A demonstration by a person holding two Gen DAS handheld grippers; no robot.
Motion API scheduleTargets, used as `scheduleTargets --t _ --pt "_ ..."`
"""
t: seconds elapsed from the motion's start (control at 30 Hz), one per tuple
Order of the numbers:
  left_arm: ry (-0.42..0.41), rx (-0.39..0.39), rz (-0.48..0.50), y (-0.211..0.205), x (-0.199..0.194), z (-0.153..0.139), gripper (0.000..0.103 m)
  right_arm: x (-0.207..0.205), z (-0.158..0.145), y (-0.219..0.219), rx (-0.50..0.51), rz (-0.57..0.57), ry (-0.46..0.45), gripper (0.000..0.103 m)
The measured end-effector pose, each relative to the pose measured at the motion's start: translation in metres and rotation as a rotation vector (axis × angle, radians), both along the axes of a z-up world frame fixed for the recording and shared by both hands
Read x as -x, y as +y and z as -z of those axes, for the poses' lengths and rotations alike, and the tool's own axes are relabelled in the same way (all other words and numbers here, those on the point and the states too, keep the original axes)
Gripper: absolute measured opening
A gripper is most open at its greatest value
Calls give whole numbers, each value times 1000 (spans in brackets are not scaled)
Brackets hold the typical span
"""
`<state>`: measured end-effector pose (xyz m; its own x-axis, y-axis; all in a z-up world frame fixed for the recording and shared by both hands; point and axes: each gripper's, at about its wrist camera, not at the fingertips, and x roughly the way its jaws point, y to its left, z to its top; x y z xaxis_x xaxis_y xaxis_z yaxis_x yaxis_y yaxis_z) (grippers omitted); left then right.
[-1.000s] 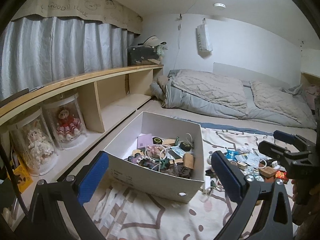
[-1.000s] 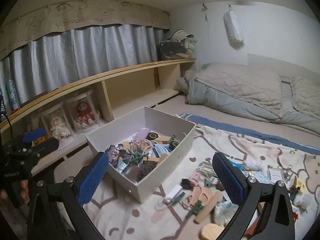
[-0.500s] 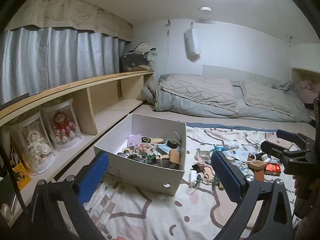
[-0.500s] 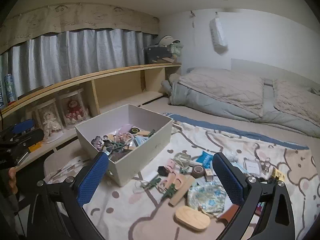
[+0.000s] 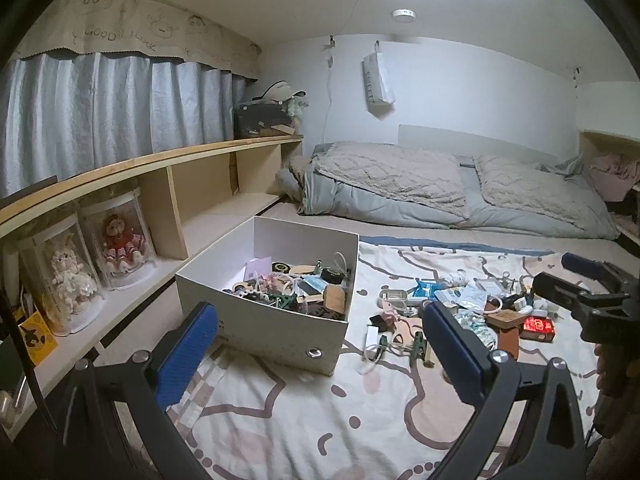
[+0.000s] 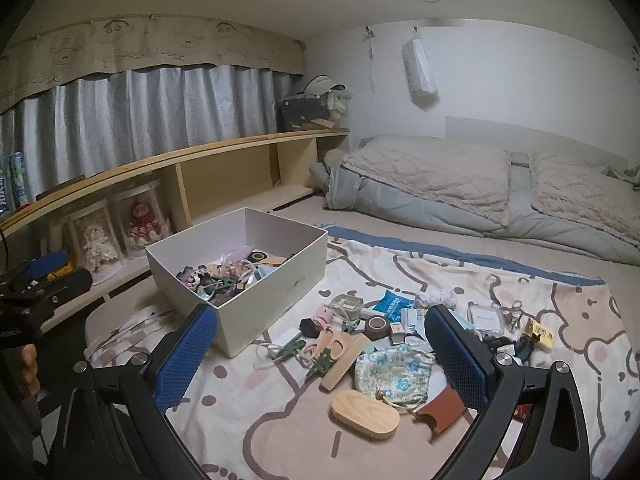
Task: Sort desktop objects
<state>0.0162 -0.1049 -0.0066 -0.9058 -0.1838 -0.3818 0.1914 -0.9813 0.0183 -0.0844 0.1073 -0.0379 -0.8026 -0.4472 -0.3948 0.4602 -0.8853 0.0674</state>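
So a white box [image 6: 276, 296] is being kept on the cartoon-print blanket [image 6: 280, 420], ahead and to the left of the right gripper [image 6: 320, 354], and it's being filled about halfway with small bits: a pink card, a black round thing, a wooden tag, green clips, tangled cords. In the left view the same box [image 5: 260, 328] is sitting straight ahead of the left gripper [image 5: 320, 344], just past its blue pads.

The loose pile of desktop objects [image 6: 400, 332] is being left spread over the blanket right between and beyond the right gripper's fingers. A floral pouch [image 6: 394, 370] is lying just ahead, touching an oval wooden piece [image 6: 366, 414] nearer the camera, with a brown leather piece [image 6: 440, 408] beside the right pad. A roll of brown tape [image 6: 376, 326], a pink case [image 6: 323, 314] and a blue packet [image 6: 394, 302] are lying further out.

Both grippers are being held wide apart with nothing pinched, hovering above the blanket. From the left gripper the pile [image 5: 460, 304] is off to the right, a red-lit little display [image 5: 538, 326] being visible in it. Two dolls in clear cases [image 5: 92, 256] are being stored on the shelf to the far left.
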Motion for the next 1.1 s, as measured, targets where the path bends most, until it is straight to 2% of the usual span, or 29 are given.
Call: scheduleTargets --t 0.37,1.1 --pt "-20 17 -8 9 -1 4 103 -7 6 -3 -43 -11 0 103" --pt "-32 -4 -24 8 0 7 103 -7 10 -3 -46 -28 -23 103"
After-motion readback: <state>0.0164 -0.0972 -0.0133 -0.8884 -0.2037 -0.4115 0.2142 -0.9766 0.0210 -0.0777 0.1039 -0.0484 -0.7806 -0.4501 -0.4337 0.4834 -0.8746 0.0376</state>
